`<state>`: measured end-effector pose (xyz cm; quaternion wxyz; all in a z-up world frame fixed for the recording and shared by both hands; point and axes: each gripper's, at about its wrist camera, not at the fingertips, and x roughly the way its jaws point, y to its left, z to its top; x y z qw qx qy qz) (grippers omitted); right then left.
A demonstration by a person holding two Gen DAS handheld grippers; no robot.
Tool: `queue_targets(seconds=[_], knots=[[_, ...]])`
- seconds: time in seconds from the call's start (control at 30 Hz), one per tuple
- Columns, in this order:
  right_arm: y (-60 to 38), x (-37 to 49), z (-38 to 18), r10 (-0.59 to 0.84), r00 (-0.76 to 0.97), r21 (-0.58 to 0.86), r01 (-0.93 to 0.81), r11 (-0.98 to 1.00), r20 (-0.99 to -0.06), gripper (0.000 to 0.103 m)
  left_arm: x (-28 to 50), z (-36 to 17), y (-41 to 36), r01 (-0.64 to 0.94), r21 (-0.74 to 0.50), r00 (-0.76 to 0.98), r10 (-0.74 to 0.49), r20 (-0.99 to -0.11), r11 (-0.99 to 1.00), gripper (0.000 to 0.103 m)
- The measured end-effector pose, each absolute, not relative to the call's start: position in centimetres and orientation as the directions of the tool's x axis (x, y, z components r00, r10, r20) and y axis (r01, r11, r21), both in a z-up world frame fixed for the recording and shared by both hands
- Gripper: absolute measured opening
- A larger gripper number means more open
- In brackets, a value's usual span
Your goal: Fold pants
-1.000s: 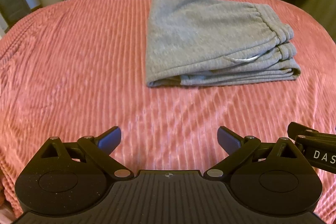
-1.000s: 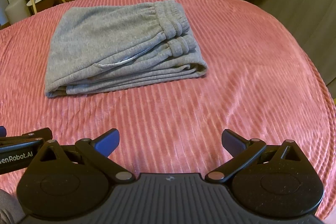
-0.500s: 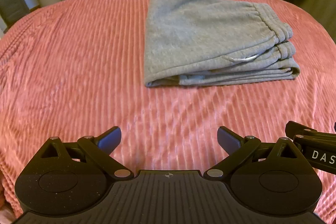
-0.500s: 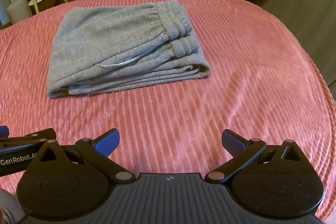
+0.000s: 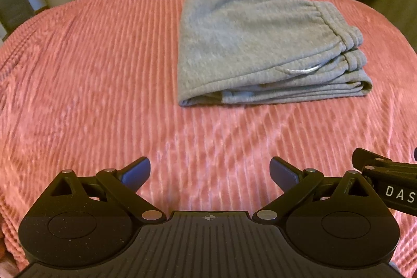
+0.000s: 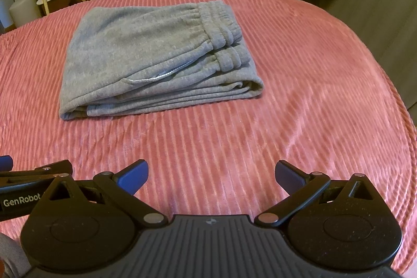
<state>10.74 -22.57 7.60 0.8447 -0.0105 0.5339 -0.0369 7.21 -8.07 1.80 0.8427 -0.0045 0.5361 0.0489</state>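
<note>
Fingers (image 5: 136,171) of both grippers, left gripper (image 5: 209,171) and right gripper (image 6: 211,173), spread apart, holding nothing; folded pants (image 6: 156,61) lie well ahead on the bed (image 6: 299,100), apparently in several layers.

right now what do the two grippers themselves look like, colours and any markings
Both match: the left gripper and right gripper have matte black bodies with ribbed centre plates, round side discs, silver pivot pins and blue finger pads. White lettering shows on each other's side: "DAS" on the right one from the left view, "GenRobot" on the left one from the right view. No cables or sleeves clearly visible.
</note>
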Motion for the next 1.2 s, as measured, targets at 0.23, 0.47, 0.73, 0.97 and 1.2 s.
queue_targets(seconds=[0.23, 0.47, 0.73, 0.97, 1.2], knots=[[-22.63, 10.78, 7.51, -0.075, 0.424, -0.058, 0.053, 0.997, -0.903, 0.103, 7.22, 1.52, -8.24, -0.079, 0.044, 0.417, 0.073, -0.906, 0.996, 0.101], [-22.83, 10.82, 7.25, -0.074, 0.420, -0.056, 0.057, 0.997, -0.905, 0.103, 7.26, 1.52, -8.31, -0.081, 0.051, 0.426, 0.081, -0.901, 0.995, 0.101], [-22.97, 10.98, 6.99, -0.076, 0.417, -0.053, 0.065, 0.996, -0.906, 0.103, 7.38, 1.60, -8.32, -0.076, 0.051, 0.433, 0.079, -0.898, 0.996, 0.101], [-22.85, 11.01, 7.00, -0.074, 0.423, -0.053, 0.062, 0.997, -0.903, 0.103, 7.50, 1.60, -8.26, -0.073, 0.057, 0.437, 0.084, -0.895, 0.996, 0.101], [-22.81, 11.12, 6.88, -0.077, 0.418, -0.056, 0.061, 0.997, -0.905, 0.103, 7.63, 1.68, -8.36, -0.073, 0.082, 0.459, 0.106, -0.882, 0.994, 0.101]])
